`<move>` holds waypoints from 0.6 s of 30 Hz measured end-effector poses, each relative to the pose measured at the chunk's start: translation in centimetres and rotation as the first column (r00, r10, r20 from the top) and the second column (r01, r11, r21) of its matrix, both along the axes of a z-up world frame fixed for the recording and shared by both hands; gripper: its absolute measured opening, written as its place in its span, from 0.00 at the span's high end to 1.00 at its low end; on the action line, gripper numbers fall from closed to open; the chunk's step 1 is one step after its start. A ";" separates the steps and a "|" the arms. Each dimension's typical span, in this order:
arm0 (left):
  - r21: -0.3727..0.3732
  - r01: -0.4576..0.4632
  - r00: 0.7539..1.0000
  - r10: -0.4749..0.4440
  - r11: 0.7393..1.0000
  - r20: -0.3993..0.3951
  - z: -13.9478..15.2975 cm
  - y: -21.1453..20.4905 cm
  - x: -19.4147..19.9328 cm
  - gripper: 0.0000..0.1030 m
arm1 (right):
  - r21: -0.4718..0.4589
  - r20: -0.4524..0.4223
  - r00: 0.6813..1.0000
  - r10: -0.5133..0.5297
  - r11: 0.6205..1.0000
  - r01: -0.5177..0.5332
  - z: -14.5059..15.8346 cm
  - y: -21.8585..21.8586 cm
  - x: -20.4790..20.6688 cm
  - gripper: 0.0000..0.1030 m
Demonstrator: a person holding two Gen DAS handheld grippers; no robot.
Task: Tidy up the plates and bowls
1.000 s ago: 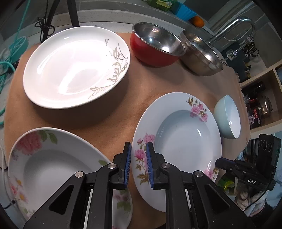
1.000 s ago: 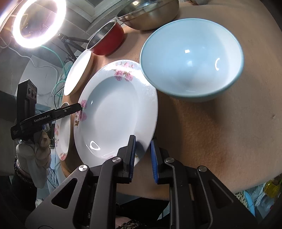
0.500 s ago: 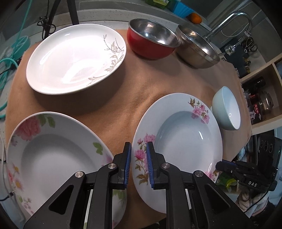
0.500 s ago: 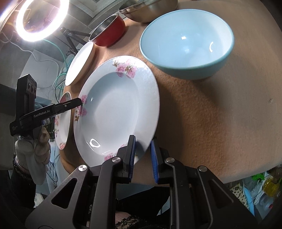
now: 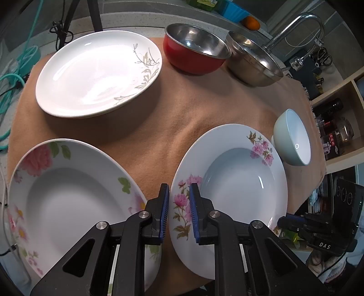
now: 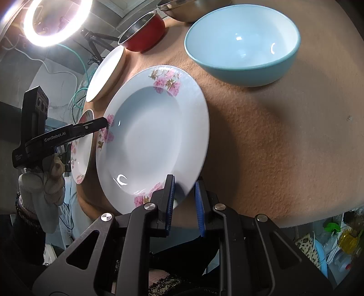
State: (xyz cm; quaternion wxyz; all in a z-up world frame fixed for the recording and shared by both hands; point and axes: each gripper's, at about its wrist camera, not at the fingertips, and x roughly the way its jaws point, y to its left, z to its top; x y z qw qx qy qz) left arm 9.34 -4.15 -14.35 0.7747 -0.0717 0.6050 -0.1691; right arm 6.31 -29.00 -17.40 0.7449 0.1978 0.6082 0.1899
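A deep plate with small pink flowers (image 5: 236, 173) (image 6: 150, 141) is held at both sides, tilted above the brown cloth. My left gripper (image 5: 179, 213) is shut on its left rim. My right gripper (image 6: 183, 201) is shut on its opposite rim. A second deep plate with big pink flowers (image 5: 68, 195) (image 6: 82, 150) lies to the left. A large white plate with a grey leaf pattern (image 5: 97, 72) (image 6: 105, 72) sits far left. A light blue bowl (image 5: 293, 136) (image 6: 243, 41), a red bowl (image 5: 195, 52) (image 6: 143, 29) and a steel bowl (image 5: 254, 61) stand behind.
The brown cloth (image 5: 173, 118) covers a round table whose front edge is close to both grippers. A tap (image 5: 295, 29) and shelves with jars (image 5: 334, 127) stand at the right. A ring light (image 6: 52, 20) and cables (image 5: 16, 68) are at the far left.
The flowered plate has risen and tilted between both grippers. In the left wrist view the table things have slid down and toward me; the blue bowl looks farther off.
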 end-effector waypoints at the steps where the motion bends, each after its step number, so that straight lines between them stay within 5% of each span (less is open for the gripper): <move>1: 0.000 0.000 1.000 0.000 1.000 0.000 0.0 0.0 0.0 0.84 | 0.000 0.000 1.000 0.001 1.000 -0.001 0.1 -0.2 -0.2 0.83; 18: 0.008 0.003 1.000 -0.003 1.000 0.009 0.1 -0.1 0.2 0.84 | -0.039 0.010 0.999 0.036 0.999 -0.035 0.4 -0.1 -0.9 0.79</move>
